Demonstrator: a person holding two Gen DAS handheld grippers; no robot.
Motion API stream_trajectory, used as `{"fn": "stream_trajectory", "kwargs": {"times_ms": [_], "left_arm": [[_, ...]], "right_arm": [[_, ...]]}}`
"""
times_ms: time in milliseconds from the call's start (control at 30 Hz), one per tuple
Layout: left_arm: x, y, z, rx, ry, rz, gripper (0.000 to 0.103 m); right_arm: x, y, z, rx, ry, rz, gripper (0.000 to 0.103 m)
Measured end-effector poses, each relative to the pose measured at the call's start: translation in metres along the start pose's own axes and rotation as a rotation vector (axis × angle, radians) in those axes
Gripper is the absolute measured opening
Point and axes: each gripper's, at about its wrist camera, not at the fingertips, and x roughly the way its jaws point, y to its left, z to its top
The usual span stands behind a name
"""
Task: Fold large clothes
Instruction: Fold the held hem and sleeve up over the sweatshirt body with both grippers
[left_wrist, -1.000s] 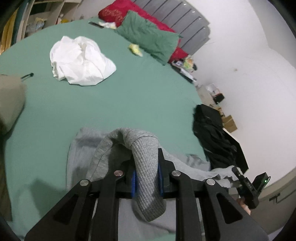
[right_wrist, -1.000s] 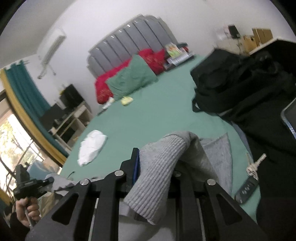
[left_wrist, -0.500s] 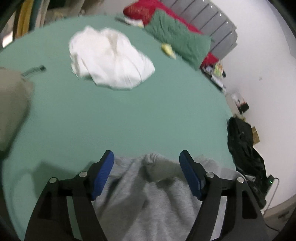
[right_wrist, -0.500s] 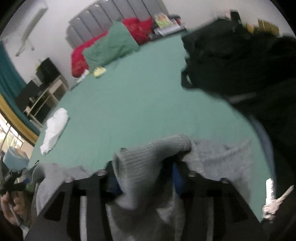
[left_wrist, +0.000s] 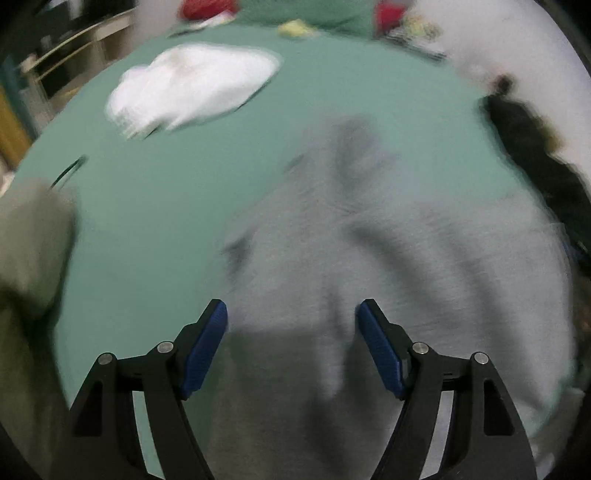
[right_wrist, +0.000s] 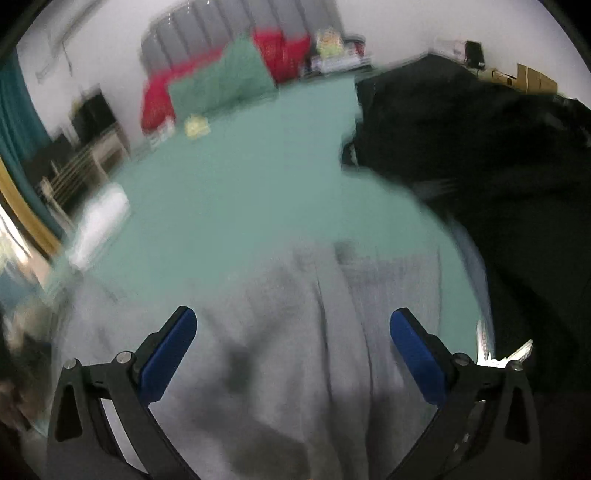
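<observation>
No legible text, label or number anywhere; both views blurred.

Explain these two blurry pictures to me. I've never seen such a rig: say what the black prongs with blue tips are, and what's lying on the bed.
No robot here: a person holds a two-finger gripper in each hand, each carrying a forward-looking fisheye camera. One picture shows the left gripper, open; the other the right gripper, its jaws opening. Neither holds anything. Below both lies a grey sweater on the green bed sheet. Also there: a white garment, a black pile and pillows.
</observation>
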Motion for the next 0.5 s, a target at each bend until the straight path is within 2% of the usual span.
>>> {"fn": "stream_trajectory", "kwargs": {"times_ms": [67, 100, 167, 267, 333, 433, 500], "left_arm": [[0.011, 0.017, -0.007, -0.05, 0.011, 0.066, 0.078], [0.013, 0.029, -0.013, -0.084, 0.01, 0.052, 0.079], [0.009, 0.038, -0.021, -0.093, 0.002, 0.051, 0.079], [-0.008, 0.045, -0.029, -0.086, -0.037, 0.103, 0.079], [-0.023, 0.052, -0.036, -0.124, -0.067, 0.117, 0.079], [-0.053, 0.045, -0.05, -0.143, -0.148, 0.066, 0.079], [-0.074, 0.032, -0.063, -0.113, -0.201, 0.015, 0.079]], "right_arm": [[0.02, -0.008, -0.025, -0.009, 0.064, -0.068, 0.103], [0.021, -0.013, -0.034, -0.009, 0.055, -0.069, 0.102], [0.011, -0.015, -0.039, -0.021, 0.015, -0.093, 0.102], [-0.019, -0.01, -0.04, -0.111, -0.065, -0.254, 0.102], [-0.037, -0.011, -0.043, -0.128, -0.097, -0.295, 0.102], [-0.074, -0.021, -0.058, -0.076, -0.14, -0.251, 0.102], [-0.092, -0.026, -0.076, -0.015, -0.15, -0.17, 0.102]]}}
